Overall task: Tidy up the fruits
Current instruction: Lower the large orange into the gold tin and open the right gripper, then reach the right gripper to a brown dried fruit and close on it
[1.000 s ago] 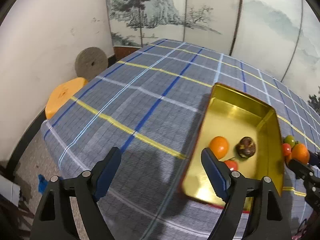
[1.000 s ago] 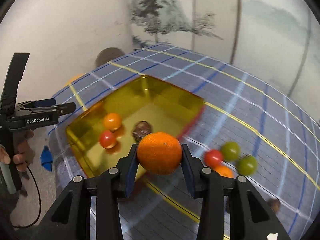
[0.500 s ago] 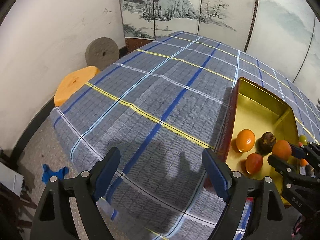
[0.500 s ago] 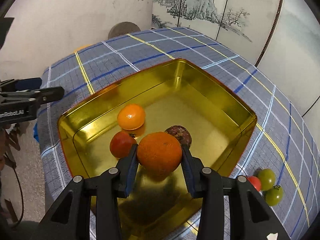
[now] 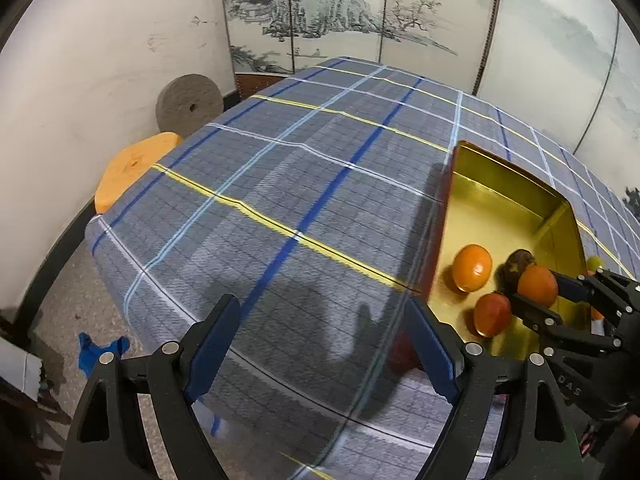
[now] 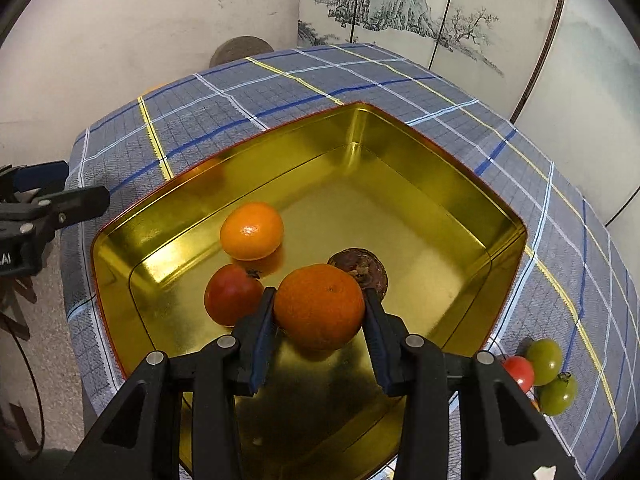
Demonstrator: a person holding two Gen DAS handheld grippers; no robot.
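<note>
My right gripper (image 6: 318,294) is shut on an orange (image 6: 318,308) and holds it low inside the gold tin tray (image 6: 460,168), pointing steeply down. Around it on the tray floor lie a lighter mandarin (image 6: 251,231), a red tomato (image 6: 232,294) and a dark brown fruit (image 6: 366,266). Outside the tray at the right sit a small red tomato (image 6: 519,372) and two green tomatoes (image 6: 544,356). My left gripper (image 5: 322,306) stands open over the checked tablecloth, left of the tray (image 5: 500,168), with nothing between its fingers. The left wrist view shows the held orange (image 5: 537,285) too.
The table edge drops off near the tray's front and left sides. An orange stool (image 5: 132,168) and a grey stone wheel (image 5: 190,104) stand on the floor by the wall. A blue cloth (image 5: 100,354) lies on the floor. A painted screen closes the back.
My right gripper carried the orange from beside the tray to over its floor and sank lower. The left gripper stayed open and barely moved.
</note>
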